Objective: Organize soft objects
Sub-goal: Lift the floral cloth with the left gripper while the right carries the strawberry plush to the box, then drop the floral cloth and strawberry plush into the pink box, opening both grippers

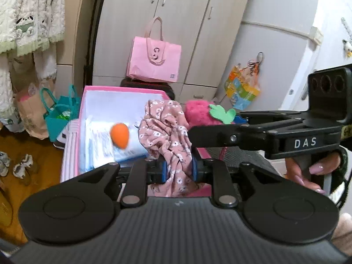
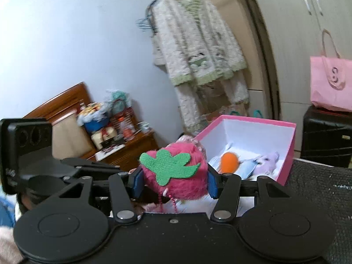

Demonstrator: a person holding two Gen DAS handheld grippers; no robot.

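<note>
My left gripper (image 1: 177, 169) is shut on a bunched pink floral cloth (image 1: 167, 132), held up in front of an open pink box (image 1: 88, 101). To its right my right gripper (image 2: 175, 182) is shut on a fuzzy pink strawberry plush (image 2: 180, 176) with a green felt leaf; a bead chain hangs below it. The same plush (image 1: 198, 113) and the right gripper's body show in the left wrist view. Inside the box (image 2: 290, 145) lie an orange egg-shaped sponge (image 2: 230, 161), a pale purple plush (image 2: 267, 161) and papers.
A pink tote bag (image 1: 154, 63) sits on a black case behind the box. Teal gift bags (image 1: 59, 114) and shoes (image 1: 22, 167) are on the wooden floor at left. Fleecy garments (image 2: 198, 44) hang on a rack. A cluttered wooden nightstand (image 2: 123, 149) stands at left.
</note>
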